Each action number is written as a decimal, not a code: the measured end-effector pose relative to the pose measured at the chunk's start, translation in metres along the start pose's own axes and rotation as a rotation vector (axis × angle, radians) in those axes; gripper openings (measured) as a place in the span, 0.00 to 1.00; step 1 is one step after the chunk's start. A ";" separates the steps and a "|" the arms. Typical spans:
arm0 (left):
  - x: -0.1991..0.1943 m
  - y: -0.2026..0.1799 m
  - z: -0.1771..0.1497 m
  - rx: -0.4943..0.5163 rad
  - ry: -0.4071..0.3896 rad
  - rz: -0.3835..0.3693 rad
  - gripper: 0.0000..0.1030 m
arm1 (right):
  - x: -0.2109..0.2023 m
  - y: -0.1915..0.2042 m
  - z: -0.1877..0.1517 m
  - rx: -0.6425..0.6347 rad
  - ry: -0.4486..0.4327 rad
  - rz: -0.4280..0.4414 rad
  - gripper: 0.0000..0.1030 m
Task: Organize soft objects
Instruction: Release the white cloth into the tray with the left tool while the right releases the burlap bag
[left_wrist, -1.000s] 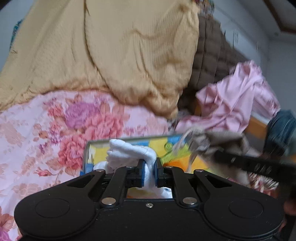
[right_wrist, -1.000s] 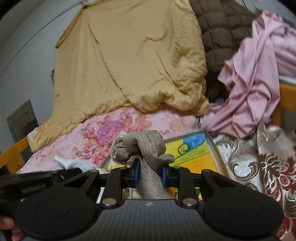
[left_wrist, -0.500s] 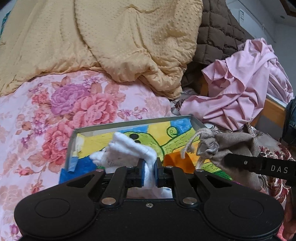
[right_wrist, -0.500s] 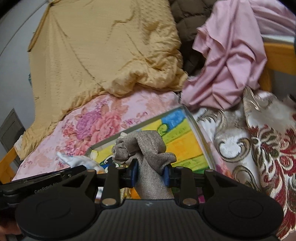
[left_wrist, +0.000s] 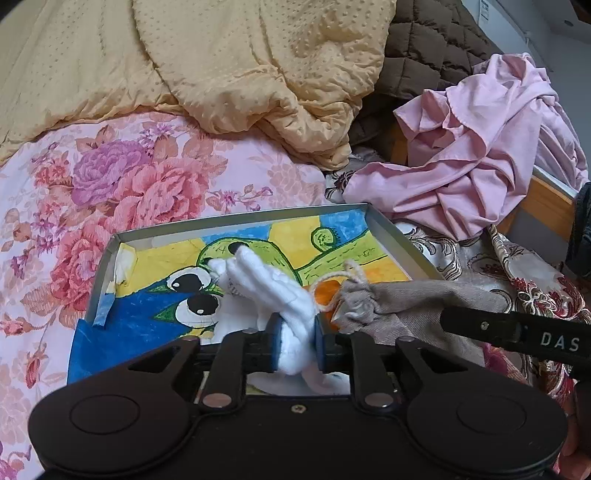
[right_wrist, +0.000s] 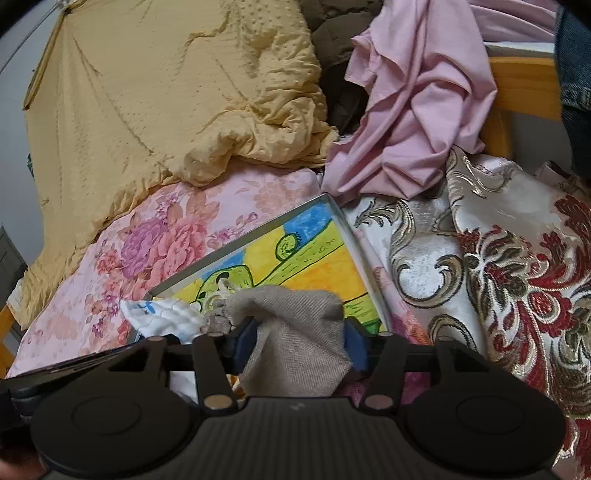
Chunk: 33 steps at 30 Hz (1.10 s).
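A shallow metal tray (left_wrist: 236, 220) with a colourful cartoon drawing inside lies on the floral bedsheet; it also shows in the right wrist view (right_wrist: 341, 225). My left gripper (left_wrist: 295, 341) is shut on a white cloth (left_wrist: 266, 284) and holds it low over the tray's near half. My right gripper (right_wrist: 299, 341) has its jaws wider apart around a grey-brown drawstring pouch (right_wrist: 295, 332), which still sits between the pads over the tray's near right part. The pouch (left_wrist: 406, 306) lies just right of the white cloth in the left wrist view.
A yellow quilt (left_wrist: 221, 62) is heaped behind the tray. A brown quilted blanket (left_wrist: 424, 48) and crumpled pink fabric (left_wrist: 480, 147) lie at the back right. A red and gold patterned cloth (right_wrist: 498, 258) lies right of the tray. A wooden bed frame (right_wrist: 524, 85) is beyond.
Both grippers have moved forward and down over the tray with their cloths. The right gripper's jaws have opened wider around the pouch, which has sagged lower.
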<state>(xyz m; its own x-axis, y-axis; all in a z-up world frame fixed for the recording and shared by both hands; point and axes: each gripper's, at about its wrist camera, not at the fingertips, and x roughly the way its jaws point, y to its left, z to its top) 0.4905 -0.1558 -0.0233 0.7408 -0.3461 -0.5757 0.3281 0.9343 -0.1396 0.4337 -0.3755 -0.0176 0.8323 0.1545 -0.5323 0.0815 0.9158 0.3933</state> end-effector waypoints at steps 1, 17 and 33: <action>0.000 0.000 0.000 -0.004 0.004 -0.001 0.21 | 0.000 -0.001 0.000 0.000 0.002 -0.004 0.59; -0.018 -0.002 -0.002 -0.012 -0.013 0.033 0.63 | -0.010 0.004 -0.002 -0.073 -0.025 -0.068 0.78; -0.104 -0.009 0.002 -0.032 -0.113 0.134 0.94 | -0.081 0.032 -0.003 -0.208 -0.151 -0.046 0.95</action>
<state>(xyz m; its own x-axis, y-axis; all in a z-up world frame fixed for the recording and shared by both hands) 0.4115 -0.1281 0.0398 0.8384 -0.2236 -0.4970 0.2039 0.9744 -0.0944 0.3667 -0.3573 0.0361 0.9042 0.0684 -0.4217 0.0196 0.9794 0.2008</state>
